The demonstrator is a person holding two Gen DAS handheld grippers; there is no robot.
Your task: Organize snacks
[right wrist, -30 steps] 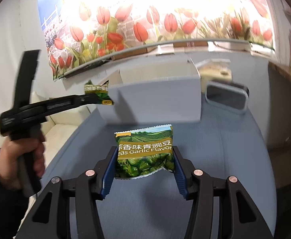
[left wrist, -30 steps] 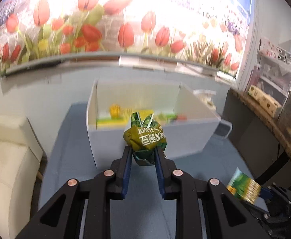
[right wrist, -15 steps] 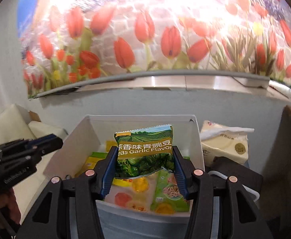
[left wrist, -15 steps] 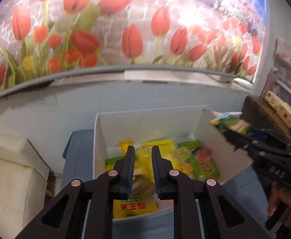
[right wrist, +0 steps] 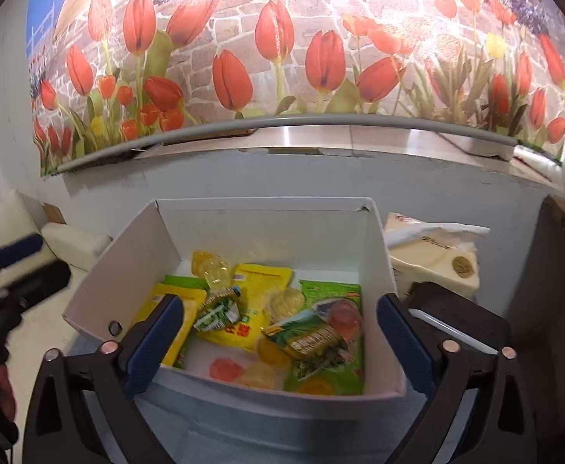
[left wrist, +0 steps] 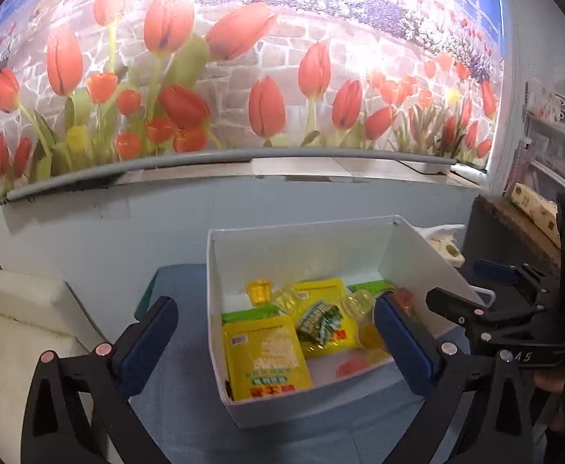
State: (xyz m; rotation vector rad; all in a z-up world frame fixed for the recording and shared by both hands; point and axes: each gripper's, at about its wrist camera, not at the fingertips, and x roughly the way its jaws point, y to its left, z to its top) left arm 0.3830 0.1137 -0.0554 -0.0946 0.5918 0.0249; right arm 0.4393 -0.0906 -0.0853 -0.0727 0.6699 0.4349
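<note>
A white open box [left wrist: 301, 224] on the blue cloth holds several snacks: yellow packs [left wrist: 263, 352], clear jelly cups [left wrist: 259, 292] and a crumpled green pack [left wrist: 319, 319]. My left gripper [left wrist: 274, 319] hangs over the box's near left corner, its jaws opening wide with nothing pressed between them. My right gripper [right wrist: 280, 309] is over the box [right wrist: 263, 203] too, jaws opening. The green pea pack [right wrist: 313, 344] lies blurred among the snacks below it, free of the pads. Each gripper shows at the edge of the other's view.
A tissue pack [right wrist: 433, 255] sits just right of the box, with a dark container [right wrist: 456, 309] in front of it. A white cushion [left wrist: 23, 309] is at the left, a wooden shelf [left wrist: 514, 212] at the right. The tulip-mural wall stands close behind.
Both grippers came forward over the box and opened. The crumpled green pack left the left jaws and the pea pack left the right jaws; both now lie in the box.
</note>
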